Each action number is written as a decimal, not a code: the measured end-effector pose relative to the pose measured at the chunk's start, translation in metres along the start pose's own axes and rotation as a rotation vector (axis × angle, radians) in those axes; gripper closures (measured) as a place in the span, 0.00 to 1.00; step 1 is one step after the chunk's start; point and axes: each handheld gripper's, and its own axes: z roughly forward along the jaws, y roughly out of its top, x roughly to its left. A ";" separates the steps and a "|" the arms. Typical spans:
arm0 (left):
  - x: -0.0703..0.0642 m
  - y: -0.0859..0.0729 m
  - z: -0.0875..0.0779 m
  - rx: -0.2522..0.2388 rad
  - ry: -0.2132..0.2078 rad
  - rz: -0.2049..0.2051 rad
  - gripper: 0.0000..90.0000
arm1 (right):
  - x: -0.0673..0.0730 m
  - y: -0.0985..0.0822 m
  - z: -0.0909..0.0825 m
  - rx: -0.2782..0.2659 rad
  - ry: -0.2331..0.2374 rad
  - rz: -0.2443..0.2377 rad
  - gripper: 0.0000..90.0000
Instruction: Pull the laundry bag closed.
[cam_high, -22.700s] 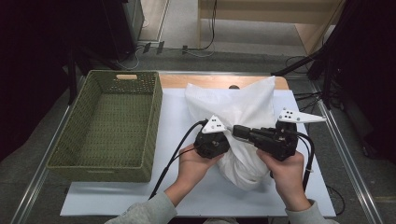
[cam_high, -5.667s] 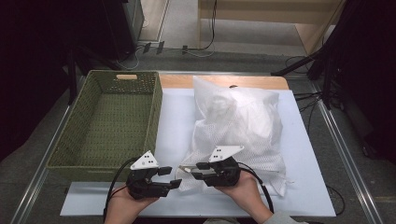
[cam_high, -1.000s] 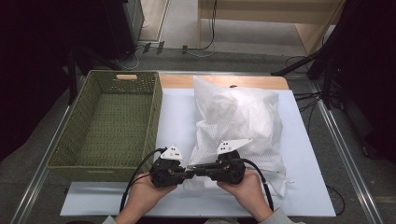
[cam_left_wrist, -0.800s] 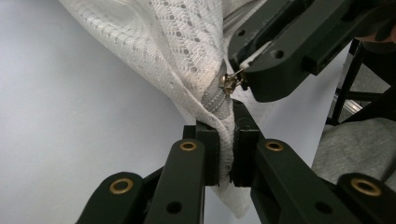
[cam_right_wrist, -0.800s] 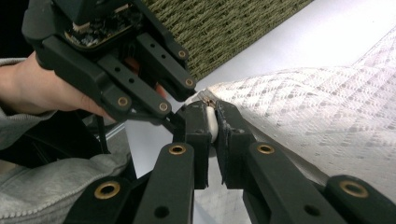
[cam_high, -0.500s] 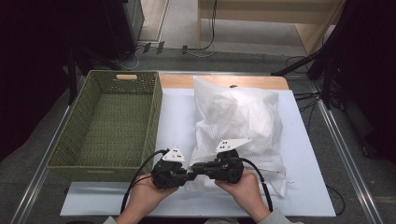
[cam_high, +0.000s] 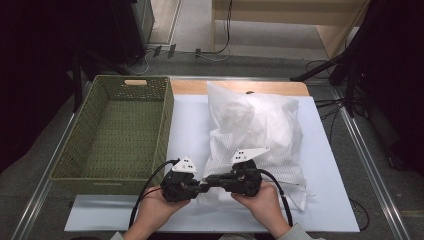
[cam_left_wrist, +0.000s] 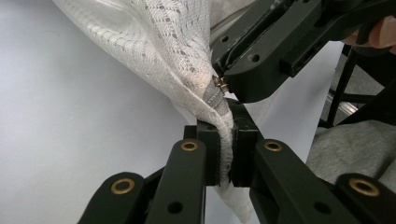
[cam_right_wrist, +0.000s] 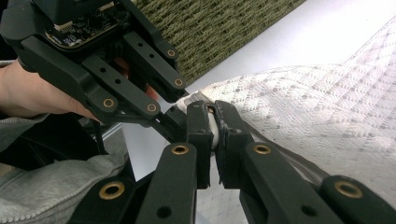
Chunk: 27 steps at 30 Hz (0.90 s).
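White mesh laundry bag (cam_high: 255, 135), stuffed w/ white fabric, lies on white table sheet (cam_high: 330, 200), center-right, long axis running near-far. Its near-left corner is the work spot: both grippers meet there, tip to tip, near edge of table.

L gripper (cam_left_wrist: 226, 148): jaws closed on the bag's corner, mesh fabric pinched flat between the pads in left gripper view. Grey zipper tape end w/ small metal bit (cam_left_wrist: 218, 85) sits just above the pinch, touching the tip of the other gripper.

R gripper (cam_right_wrist: 214, 122): jaws closed on a thin white bit at the bag corner, prob. zipper pull or mesh edge, can't tell which. Jaws have just been closing, that white bit between them. In right gripper view the L gripper is right beside it on the left, tips touching or nearly so.

Green woven basket (cam_high: 117, 132) on left of table, just beside bag, not touching it. Person's hands come in from near edge, grey sleeves (cam_right_wrist: 56, 186).
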 end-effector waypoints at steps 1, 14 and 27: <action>0.000 0.000 -0.001 -0.002 -0.001 0.000 0.96 | 0.000 0.000 0.000 -0.001 -0.002 0.001 0.96; 0.001 0.003 -0.005 0.002 0.007 -0.008 0.97 | -0.002 -0.001 -0.001 0.003 -0.007 0.016 0.97; 0.006 0.002 -0.014 -0.010 0.021 -0.020 0.97 | -0.004 -0.001 -0.005 0.010 -0.036 0.017 0.97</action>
